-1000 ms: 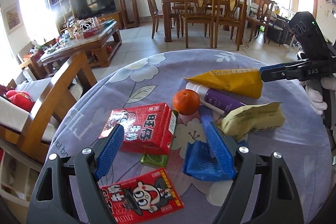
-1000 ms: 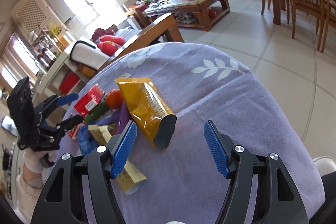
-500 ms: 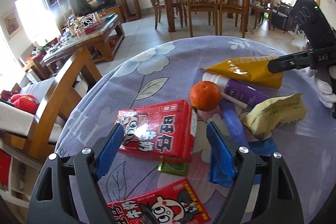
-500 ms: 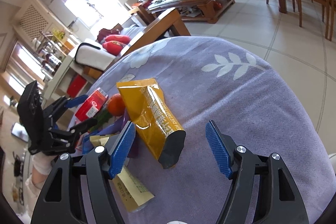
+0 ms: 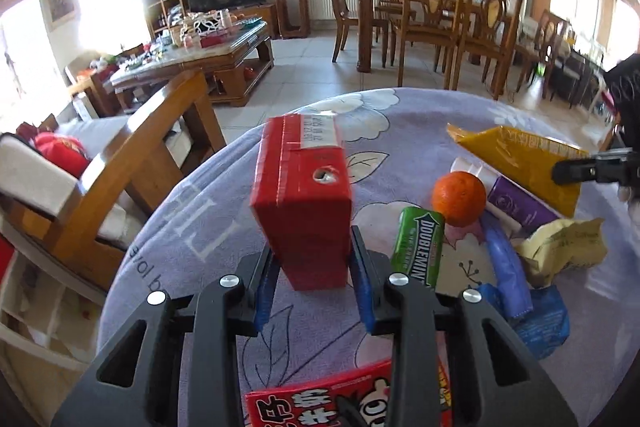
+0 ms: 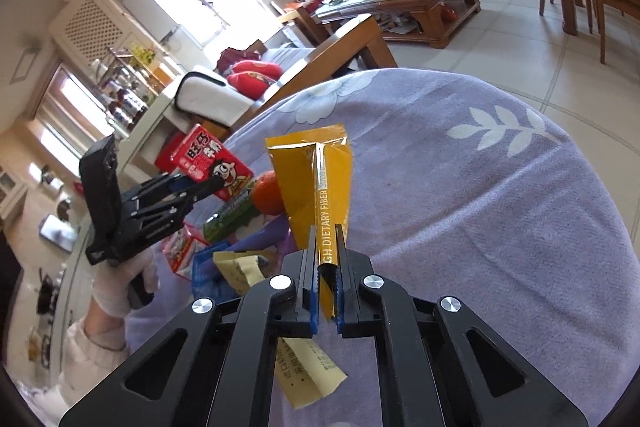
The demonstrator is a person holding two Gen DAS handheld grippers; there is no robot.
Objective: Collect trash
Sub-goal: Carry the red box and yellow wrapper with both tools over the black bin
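My left gripper (image 5: 316, 283) is shut on a red milk carton (image 5: 304, 195) and holds it tilted up above the purple floral tablecloth (image 5: 208, 211). The carton also shows in the right wrist view (image 6: 208, 159), held by the left gripper (image 6: 200, 187). My right gripper (image 6: 325, 287) is shut on the lower end of a yellow dietary-fiber pouch (image 6: 316, 179), lifted off the cloth. In the left wrist view the pouch (image 5: 520, 159) is pinched by the right gripper (image 5: 560, 173).
On the cloth lie an orange (image 5: 458, 199), a green gum pack (image 5: 418, 247), a purple tube (image 5: 516, 203), a pale yellow wrapper (image 5: 564, 251), blue wrappers (image 5: 524, 303) and a second red carton (image 5: 344, 403). A wooden chair (image 5: 132, 179) stands at the table's left.
Both grippers closed: the left one took the red carton and raised it on end, uncovering the green gum pack; the right one closed on the yellow pouch and lifted it.
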